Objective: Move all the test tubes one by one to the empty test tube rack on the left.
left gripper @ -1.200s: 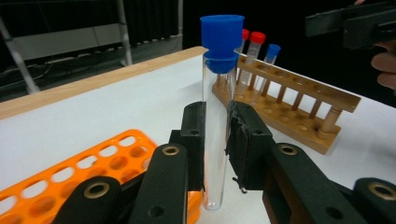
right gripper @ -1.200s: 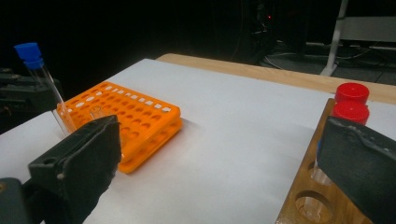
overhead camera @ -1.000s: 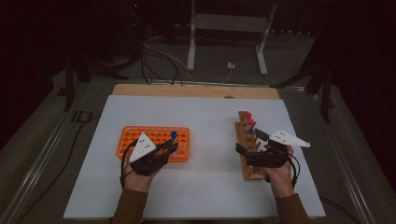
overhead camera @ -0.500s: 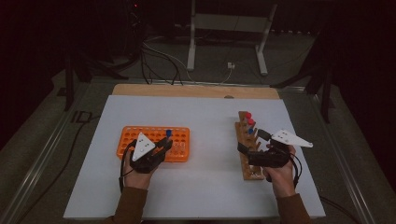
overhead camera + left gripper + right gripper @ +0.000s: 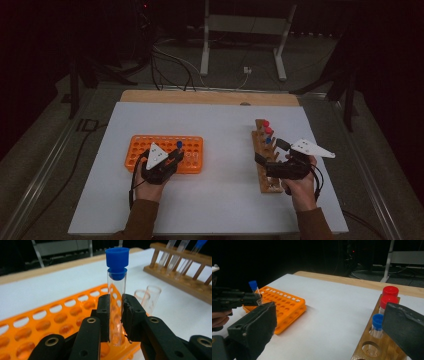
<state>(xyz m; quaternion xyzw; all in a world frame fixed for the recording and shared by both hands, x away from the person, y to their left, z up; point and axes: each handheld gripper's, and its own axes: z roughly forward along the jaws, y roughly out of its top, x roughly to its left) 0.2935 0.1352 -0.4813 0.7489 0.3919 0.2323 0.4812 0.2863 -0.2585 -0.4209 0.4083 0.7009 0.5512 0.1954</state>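
Two hands low, left gripper (image 5: 115, 315) level over orange rack (image 5: 50, 322)

tube (image 5: 115, 305) foot hidden behind the left claw (image 5: 115, 315) — wooden rack (image 5: 384, 345) cut off at frame edge

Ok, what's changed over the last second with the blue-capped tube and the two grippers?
The left gripper, shut on the blue-capped tube, has lowered it into the orange rack. The right gripper stayed open at the wooden rack; both racks kept their places.
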